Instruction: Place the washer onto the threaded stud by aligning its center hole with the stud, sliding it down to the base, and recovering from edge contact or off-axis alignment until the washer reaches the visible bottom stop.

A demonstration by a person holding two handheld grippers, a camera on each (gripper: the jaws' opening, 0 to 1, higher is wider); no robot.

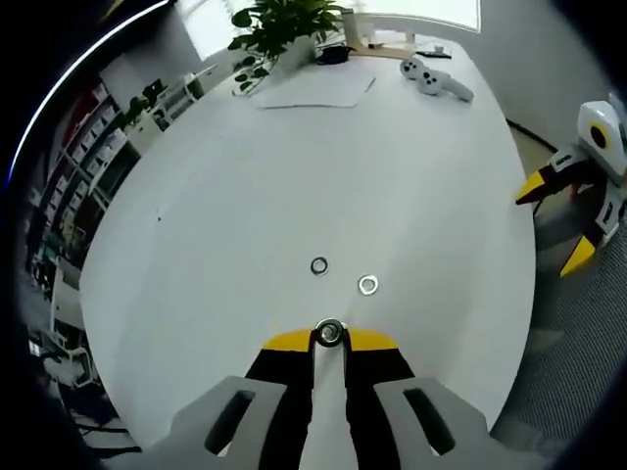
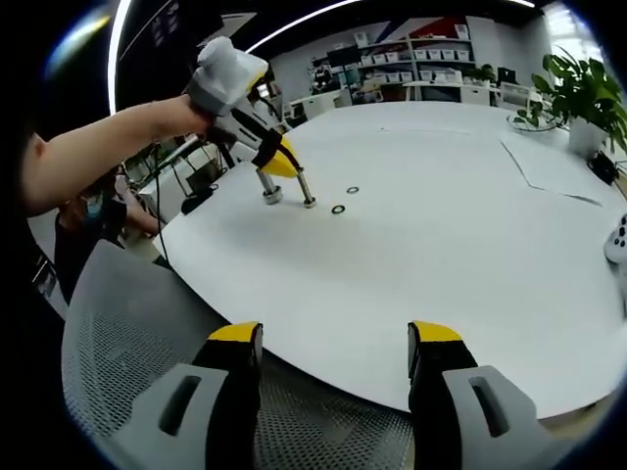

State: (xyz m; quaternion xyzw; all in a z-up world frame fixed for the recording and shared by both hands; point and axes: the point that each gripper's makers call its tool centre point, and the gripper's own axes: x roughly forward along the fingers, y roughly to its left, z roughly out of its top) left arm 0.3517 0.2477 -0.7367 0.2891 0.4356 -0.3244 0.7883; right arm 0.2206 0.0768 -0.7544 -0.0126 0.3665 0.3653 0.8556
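**White table, stud in the left jaws**

White and wide, the oval table [image 1: 294, 176] runs off to a potted plant [image 1: 279, 27], a sheet of paper [image 1: 313, 90] and a pale game controller [image 1: 434, 78] at the far end. Shelving lines the room's wall beyond.

Two washers lie flat on the bare top, the darker washer [image 1: 318, 265] and the brighter washer [image 1: 367, 285], near each other but apart.

Left gripper [image 1: 329, 338]: jaws drawn close, clamped on the threaded stud [image 1: 329, 333] at the yellow tips. In the right gripper view a bare forearm [image 2: 108, 147] angles it down, the stud's end on the table just beside the washers.

Right gripper [image 2: 335, 338]: jaws spread wide, nothing between them, held over a grey mesh chair [image 2: 118, 323] off the table's edge.
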